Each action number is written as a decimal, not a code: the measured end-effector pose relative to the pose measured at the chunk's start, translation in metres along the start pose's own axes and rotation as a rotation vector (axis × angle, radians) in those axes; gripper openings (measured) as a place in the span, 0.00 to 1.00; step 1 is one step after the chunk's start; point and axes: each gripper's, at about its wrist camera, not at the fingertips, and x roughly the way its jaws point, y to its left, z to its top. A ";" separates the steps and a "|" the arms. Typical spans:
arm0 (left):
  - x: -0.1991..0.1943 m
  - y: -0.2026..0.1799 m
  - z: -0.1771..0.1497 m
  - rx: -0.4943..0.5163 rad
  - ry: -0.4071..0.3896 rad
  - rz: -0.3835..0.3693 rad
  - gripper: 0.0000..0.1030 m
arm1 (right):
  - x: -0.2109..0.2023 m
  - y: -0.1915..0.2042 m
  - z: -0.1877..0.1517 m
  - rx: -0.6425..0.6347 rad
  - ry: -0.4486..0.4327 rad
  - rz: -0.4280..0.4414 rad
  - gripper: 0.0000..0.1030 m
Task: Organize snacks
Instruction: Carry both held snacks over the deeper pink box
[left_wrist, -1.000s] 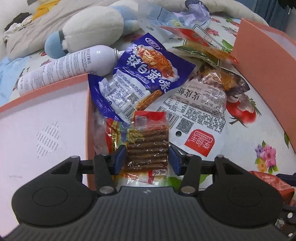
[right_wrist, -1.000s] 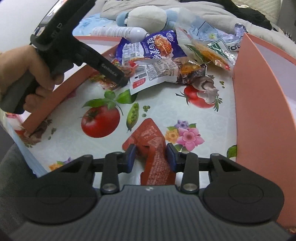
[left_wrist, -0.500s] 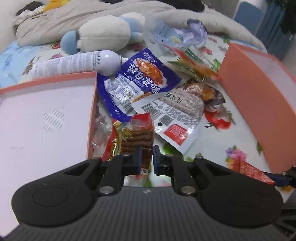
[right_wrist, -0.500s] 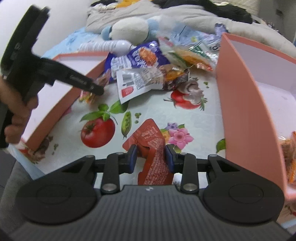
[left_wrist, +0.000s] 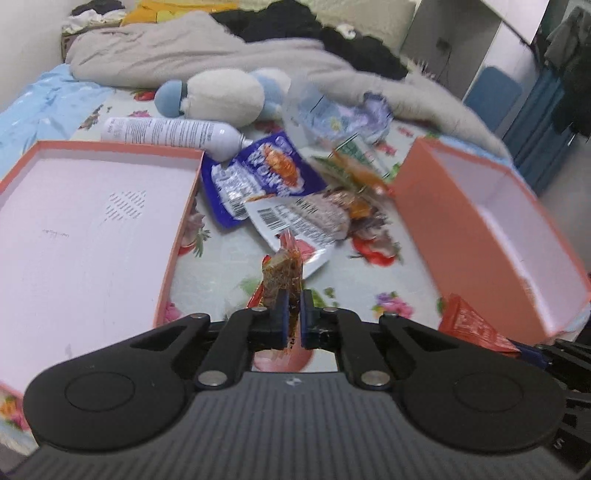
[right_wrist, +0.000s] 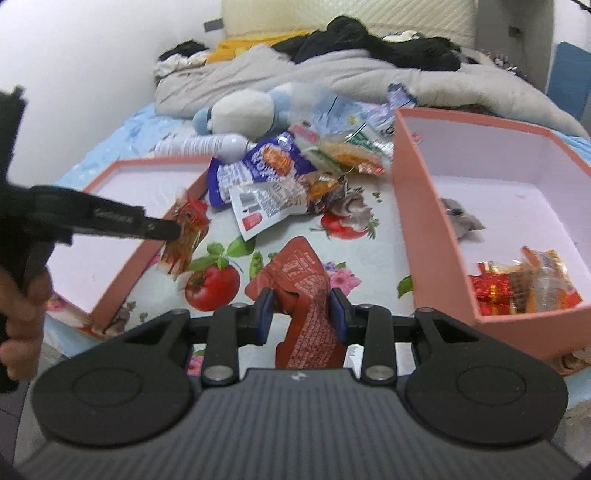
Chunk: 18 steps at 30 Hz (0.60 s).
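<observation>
My left gripper (left_wrist: 291, 317) is shut on a clear packet of brown snack sticks (left_wrist: 282, 273) and holds it up above the flowered cloth; it also shows in the right wrist view (right_wrist: 186, 229), hanging by the shallow pink lid (right_wrist: 122, 229). My right gripper (right_wrist: 301, 314) is shut on a red-brown foil snack packet (right_wrist: 303, 280), lifted near the deep pink box (right_wrist: 417, 236). That box holds several red and orange snack packets (right_wrist: 524, 284). More snacks lie piled between the boxes: a blue bag (left_wrist: 258, 177) and a clear barcoded bag (left_wrist: 295, 221).
A white spray bottle (left_wrist: 166, 133) and a plush toy (left_wrist: 221, 92) lie behind the lid (left_wrist: 92, 221). A grey blanket (left_wrist: 207, 51) and clothes cover the bed behind. The deep box (left_wrist: 461, 229) stands at the right.
My left gripper closed on the brown stick packet and lifted it off the pile, pulling back. My right gripper rose with the red packet, and the inside of the deep box came into view.
</observation>
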 end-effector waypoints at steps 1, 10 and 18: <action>-0.008 -0.004 -0.002 -0.002 -0.013 -0.004 0.06 | -0.005 0.000 0.001 0.008 -0.011 -0.003 0.35; -0.068 -0.044 -0.017 -0.030 -0.098 -0.082 0.06 | -0.055 -0.009 0.009 0.067 -0.094 -0.019 0.35; -0.104 -0.075 -0.026 -0.045 -0.153 -0.155 0.06 | -0.098 -0.021 0.003 0.094 -0.141 -0.063 0.35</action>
